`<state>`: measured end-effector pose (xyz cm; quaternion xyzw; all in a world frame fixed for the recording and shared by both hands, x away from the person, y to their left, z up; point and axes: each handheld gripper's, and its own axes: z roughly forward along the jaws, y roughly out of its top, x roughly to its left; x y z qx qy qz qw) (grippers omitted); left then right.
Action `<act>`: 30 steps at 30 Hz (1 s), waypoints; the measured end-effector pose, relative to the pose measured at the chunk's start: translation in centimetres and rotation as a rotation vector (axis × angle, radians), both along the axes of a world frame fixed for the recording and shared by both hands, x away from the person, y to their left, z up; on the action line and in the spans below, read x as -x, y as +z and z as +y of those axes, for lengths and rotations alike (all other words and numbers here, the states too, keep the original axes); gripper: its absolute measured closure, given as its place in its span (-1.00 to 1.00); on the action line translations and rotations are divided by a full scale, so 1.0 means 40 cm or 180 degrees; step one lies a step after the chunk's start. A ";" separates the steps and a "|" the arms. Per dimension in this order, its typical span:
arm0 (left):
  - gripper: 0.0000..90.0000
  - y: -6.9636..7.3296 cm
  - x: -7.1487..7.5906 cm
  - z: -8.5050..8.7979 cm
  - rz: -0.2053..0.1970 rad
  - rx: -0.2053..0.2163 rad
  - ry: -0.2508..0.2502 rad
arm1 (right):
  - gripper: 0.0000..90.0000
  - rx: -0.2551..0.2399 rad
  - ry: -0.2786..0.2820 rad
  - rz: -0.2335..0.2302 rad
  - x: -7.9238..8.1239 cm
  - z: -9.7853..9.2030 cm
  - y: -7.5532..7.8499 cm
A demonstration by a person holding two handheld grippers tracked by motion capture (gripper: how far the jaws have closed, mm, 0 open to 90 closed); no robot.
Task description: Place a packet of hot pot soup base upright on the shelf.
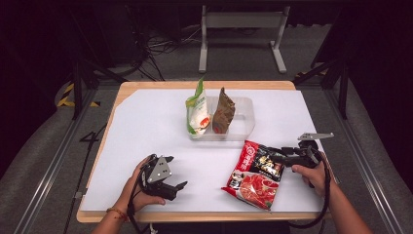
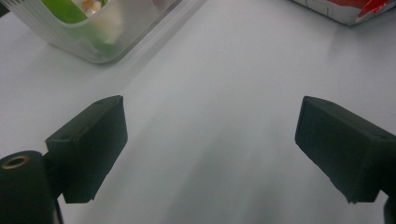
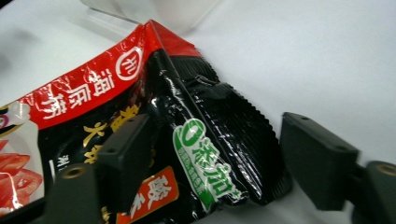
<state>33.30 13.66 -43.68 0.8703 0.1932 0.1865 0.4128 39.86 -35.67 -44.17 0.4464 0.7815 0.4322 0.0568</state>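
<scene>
High view, left to right: our left gripper (image 1: 168,184) rests near the desk's front edge, fingers spread on nothing. Behind it, the clear bin (image 1: 243,127) stands mid-desk with two packets upright. The red-and-black pouch (image 1: 255,174) lies flat toward the front right corner, its crimped edge between our right gripper's (image 3: 212,154) spread fingers, not yet pinched. We'd judge it best to slide further on, then close squarely across the seal.

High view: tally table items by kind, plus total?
Snack packets: 3 - green-and-white packet, brown packet, red-and-black packet
Clear plastic bin: 1
Handheld grippers: 2 - left gripper, right gripper
Total: 6
</scene>
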 end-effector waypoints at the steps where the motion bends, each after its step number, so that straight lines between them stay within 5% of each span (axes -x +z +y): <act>1: -0.78 0.000 0.000 0.000 0.0000 0.0000 0.0000 | -0.28 0.0000 0.0000 0.0000 0.000 0.000 0.000; 2: -0.78 -0.001 0.000 0.000 0.0013 0.0007 0.0005 | -0.09 0.0001 0.0005 0.0000 0.001 0.000 0.000; 8: -0.78 -0.003 -0.001 0.001 0.0012 -0.0001 0.0010 | 0.16 -0.0033 0.0108 0.0047 -0.002 0.006 -0.002; 14: -0.78 -0.002 -0.001 0.003 -0.0004 -0.0012 0.0014 | 0.69 -0.0181 0.0190 0.0002 0.000 0.006 0.003; 18: -0.78 -0.001 -0.001 0.007 0.0003 0.0004 0.0030 | 0.78 -0.0213 0.0204 -0.0100 0.010 0.007 0.016; 30: -0.78 0.011 0.000 0.020 -0.0035 0.0091 0.0076 | 0.91 -0.0343 0.0295 -0.0626 0.094 0.037 0.148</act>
